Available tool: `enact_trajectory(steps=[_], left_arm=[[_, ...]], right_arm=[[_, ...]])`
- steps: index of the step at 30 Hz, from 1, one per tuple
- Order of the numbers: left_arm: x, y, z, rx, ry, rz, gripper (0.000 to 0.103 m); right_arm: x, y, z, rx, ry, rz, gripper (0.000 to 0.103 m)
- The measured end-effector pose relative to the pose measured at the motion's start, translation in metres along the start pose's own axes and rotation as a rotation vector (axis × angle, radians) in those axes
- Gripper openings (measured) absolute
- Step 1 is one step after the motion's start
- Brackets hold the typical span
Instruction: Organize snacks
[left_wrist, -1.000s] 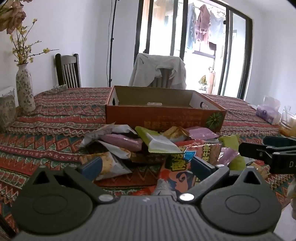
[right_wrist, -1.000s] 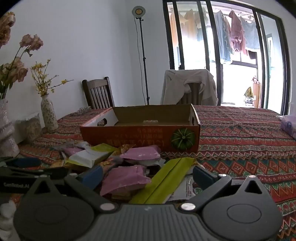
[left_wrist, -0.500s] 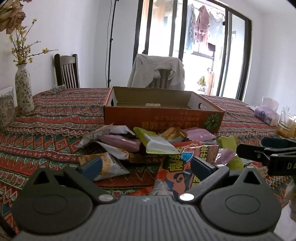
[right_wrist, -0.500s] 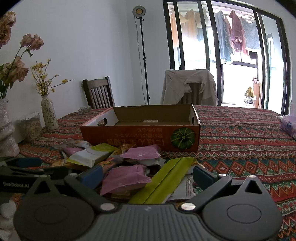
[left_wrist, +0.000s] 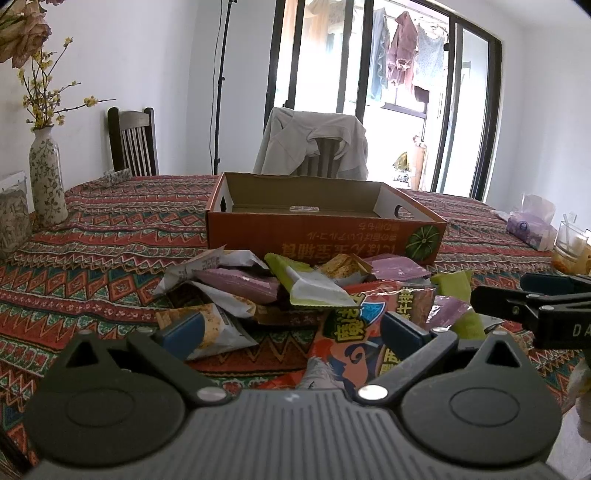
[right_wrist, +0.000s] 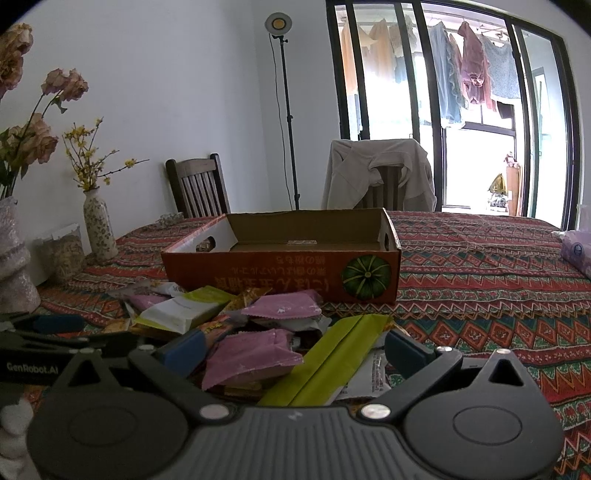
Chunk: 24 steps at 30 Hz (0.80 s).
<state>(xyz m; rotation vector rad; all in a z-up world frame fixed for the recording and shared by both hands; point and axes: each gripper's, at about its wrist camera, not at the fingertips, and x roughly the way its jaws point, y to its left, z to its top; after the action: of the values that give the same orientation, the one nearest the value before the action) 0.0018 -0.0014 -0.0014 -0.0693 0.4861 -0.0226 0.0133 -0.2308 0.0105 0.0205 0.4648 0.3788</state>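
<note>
Snacks (left_wrist: 295, 291) lie heaped on the patterned tablecloth (left_wrist: 92, 266), just in front of the orange cardboard box (left_wrist: 321, 236), and the heap overlaps so much that the lower packets are mostly buried. Left gripper (left_wrist: 291, 332) hovers low at the near edge of the pile, jaws spread wide, nothing between them; its body cuts off the bottom of the big orange bag (left_wrist: 373, 332). Right gripper (right_wrist: 295, 347) sits the same way, wide apart and empty, with a pink packet (right_wrist: 251, 358) and a long green wrapper (right_wrist: 332, 362) between its blue pads. Box interior looks bare, though its floor is only partly visible. Writing: upside-down characters run along the box front beside a green pumpkin picture (right_wrist: 365, 273); large characters on the orange bag, too cut off to read. "GenRobot.AI" shows on the left gripper's side in the right view. Compared with half a second back, barely anything shifts; both grippers hold nearly the same spot.
</note>
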Motion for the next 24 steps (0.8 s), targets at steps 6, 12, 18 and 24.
enact_trajectory(steps=[6,12,18,24], left_arm=[[-0.0006,-0.0005,0.0004,0.0,0.001,-0.002,0.103],[-0.0009,0.0,0.0006,-0.001,0.0,-0.001,0.103],[-0.0021,0.0002,0.0009,-0.004,-0.005,-0.003,0.103],[-0.0021,0.0001,0.001,-0.004,-0.006,-0.003,0.103]], right_arm=[[0.0001,0.0001,-0.0001,0.001,-0.001,0.0,0.103],[0.0,-0.0001,-0.0003,0.001,0.0,0.001,0.103],[-0.0019,-0.0004,0.0006,0.005,-0.002,0.001,0.103],[-0.0023,-0.0005,0.0005,0.006,-0.002,0.001,0.103]])
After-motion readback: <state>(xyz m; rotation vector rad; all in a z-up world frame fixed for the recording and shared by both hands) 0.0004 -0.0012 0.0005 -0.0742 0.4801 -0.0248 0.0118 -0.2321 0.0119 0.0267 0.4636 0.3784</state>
